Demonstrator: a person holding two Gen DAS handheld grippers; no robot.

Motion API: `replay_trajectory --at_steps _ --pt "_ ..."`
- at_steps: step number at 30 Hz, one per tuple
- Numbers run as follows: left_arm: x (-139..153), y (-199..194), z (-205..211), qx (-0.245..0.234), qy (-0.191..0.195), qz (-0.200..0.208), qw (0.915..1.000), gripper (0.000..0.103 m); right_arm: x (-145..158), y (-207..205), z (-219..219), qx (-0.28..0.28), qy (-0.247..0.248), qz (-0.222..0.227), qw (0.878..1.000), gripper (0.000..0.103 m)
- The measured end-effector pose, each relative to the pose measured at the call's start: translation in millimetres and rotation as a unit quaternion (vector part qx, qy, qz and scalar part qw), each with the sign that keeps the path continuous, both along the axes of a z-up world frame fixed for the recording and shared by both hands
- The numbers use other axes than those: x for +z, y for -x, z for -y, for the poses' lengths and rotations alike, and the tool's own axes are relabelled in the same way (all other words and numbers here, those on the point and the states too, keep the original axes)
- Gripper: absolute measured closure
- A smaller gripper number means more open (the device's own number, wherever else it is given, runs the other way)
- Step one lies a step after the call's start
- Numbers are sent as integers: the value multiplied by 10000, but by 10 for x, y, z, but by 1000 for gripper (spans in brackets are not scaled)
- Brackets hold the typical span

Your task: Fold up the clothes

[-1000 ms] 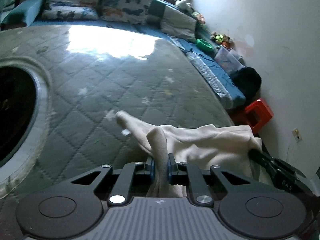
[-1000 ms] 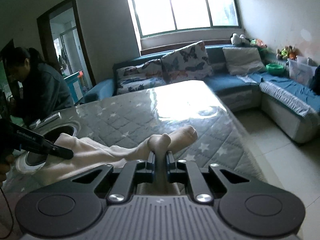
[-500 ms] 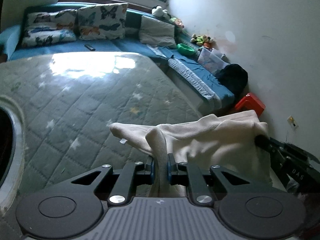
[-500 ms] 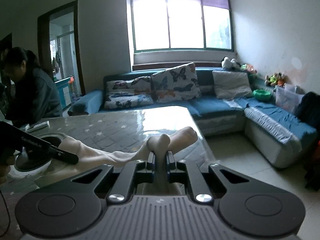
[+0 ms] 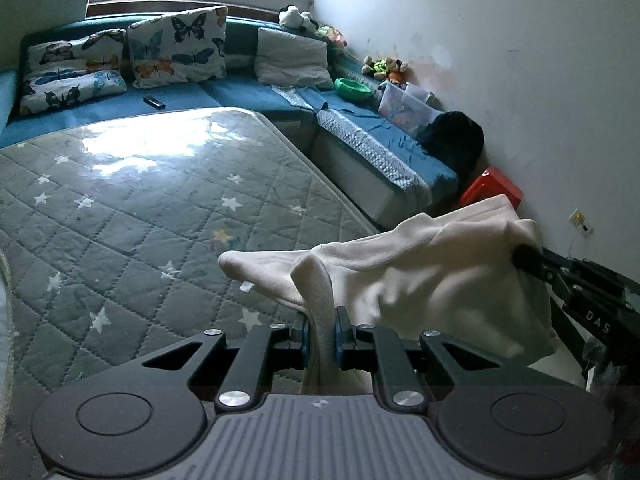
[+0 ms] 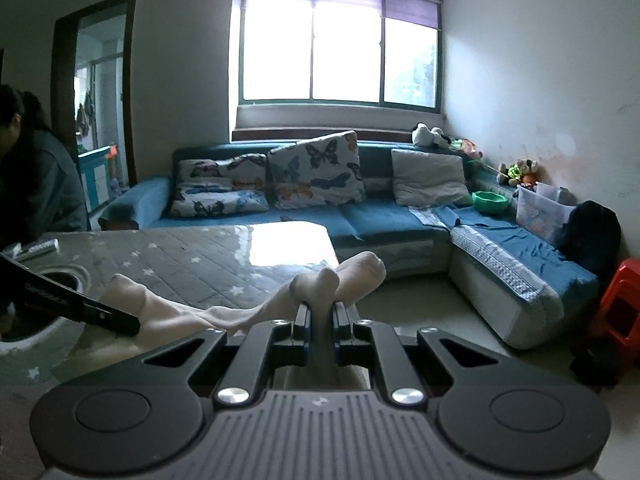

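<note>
A cream garment [image 5: 420, 264] hangs stretched in the air between my two grippers, above the near right corner of the grey quilted table [image 5: 160, 208]. My left gripper [image 5: 321, 326] is shut on one bunched edge of it. My right gripper [image 6: 320, 316] is shut on the other edge of the garment [image 6: 340, 276]. The right gripper's fingers show at the right of the left wrist view [image 5: 560, 276], and the left gripper's at the left of the right wrist view [image 6: 80, 308]. The garment's lower part hangs hidden below both grippers.
A blue corner sofa [image 6: 380, 216] with butterfly cushions [image 6: 316, 172] runs behind and right of the table. A red stool [image 6: 624, 300] and a black bag [image 6: 588, 236] stand by the right wall. A person [image 6: 36, 184] stands at the left. A round hole [image 6: 52, 280] sits in the table.
Both grippers have risen and tilted up with the garment held between them. The garment has lifted off the table and now hangs clear of it.
</note>
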State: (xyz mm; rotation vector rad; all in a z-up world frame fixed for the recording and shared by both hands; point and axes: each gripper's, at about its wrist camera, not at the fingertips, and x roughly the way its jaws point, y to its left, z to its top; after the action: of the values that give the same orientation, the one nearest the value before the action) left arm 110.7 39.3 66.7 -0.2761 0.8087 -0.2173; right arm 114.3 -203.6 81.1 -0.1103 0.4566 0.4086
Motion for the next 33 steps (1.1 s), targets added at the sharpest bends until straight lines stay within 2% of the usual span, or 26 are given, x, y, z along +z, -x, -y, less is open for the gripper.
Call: replay_trajectory --at_steps 13,27,31,33 --pt "-331 -173 -6 127 -179 -485 9986 90 -507 -359 -58 -107 177 -592 9980 94" --pt "-608 -306 -135 251 -417 -805 9956 89 -983 -554 -17 -429 426 -1165 9914 91" --pt "-647 -304 -173 290 -454 -864 9948 81 -993 -544 -30 -500 561 -1095 9911 83" --pt "-639 -305 -179 308 -507 -877 9944 78 -973 -536 -36 -535 603 -1012 9916 83"
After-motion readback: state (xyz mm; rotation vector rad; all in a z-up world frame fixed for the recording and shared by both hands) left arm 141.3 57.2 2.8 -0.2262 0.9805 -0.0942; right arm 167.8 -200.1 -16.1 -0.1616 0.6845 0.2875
